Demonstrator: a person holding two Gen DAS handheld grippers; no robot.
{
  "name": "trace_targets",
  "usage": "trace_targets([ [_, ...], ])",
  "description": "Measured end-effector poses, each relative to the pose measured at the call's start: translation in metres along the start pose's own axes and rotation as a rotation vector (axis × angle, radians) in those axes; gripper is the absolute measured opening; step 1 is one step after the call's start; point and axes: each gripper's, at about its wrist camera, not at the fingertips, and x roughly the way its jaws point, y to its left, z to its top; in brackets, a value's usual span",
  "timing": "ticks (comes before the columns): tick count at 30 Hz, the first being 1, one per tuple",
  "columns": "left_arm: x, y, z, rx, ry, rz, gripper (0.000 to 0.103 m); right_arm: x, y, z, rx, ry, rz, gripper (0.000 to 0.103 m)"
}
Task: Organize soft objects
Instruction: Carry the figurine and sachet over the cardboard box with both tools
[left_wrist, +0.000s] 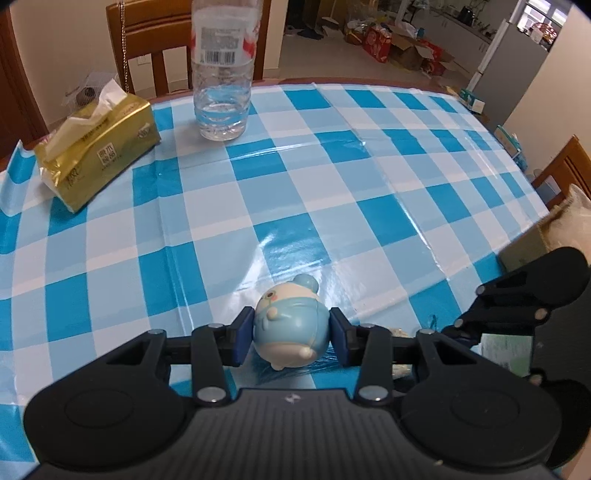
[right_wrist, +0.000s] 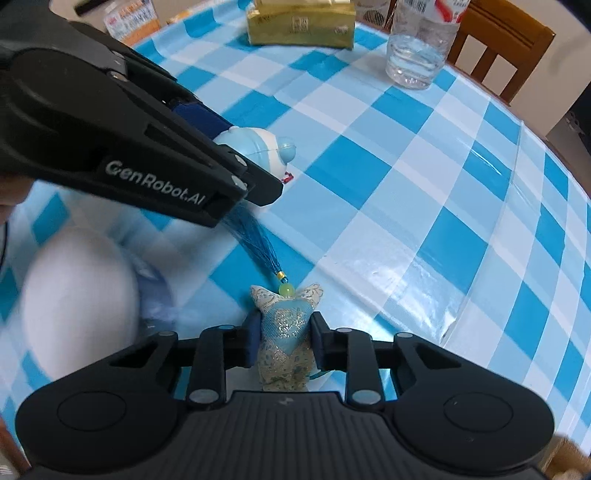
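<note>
The brocade pouch (right_wrist: 286, 334) lies on the checked table (right_wrist: 424, 206), its long axis running out from the right gripper (right_wrist: 284, 341), which pinches its waist. Its tassel (right_wrist: 255, 243) trails toward the left gripper (left_wrist: 291, 338), clamped on a blue toy (left_wrist: 291, 328) nearby.

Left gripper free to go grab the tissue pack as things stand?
Probably not: the left gripper is shut on the blue toy. The tablecloth toward the tissue pack looks unobstructed.

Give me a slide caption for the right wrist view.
Right gripper shut on brocade sachet; left gripper holds blue toy.
</note>
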Motion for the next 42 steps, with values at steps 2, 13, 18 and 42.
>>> trace_targets([
  [2,-0.011,-0.002,-0.004,0.013,-0.002,-0.001,0.042,-0.011,0.007,-0.006,0.001,-0.02,0.003,0.031],
  [13,-0.08,-0.041,-0.033,0.112,-0.021,-0.034,0.042,-0.097,0.045,-0.064,0.04,-0.13,0.073,0.031],
  [18,-0.108,-0.076,-0.049,0.173,-0.034,-0.059,0.042,-0.125,0.059,-0.103,0.087,-0.155,0.086,0.031],
  [42,-0.106,-0.284,-0.042,0.478,-0.071,-0.329,0.042,-0.239,-0.046,-0.289,0.462,-0.238,-0.251,0.032],
])
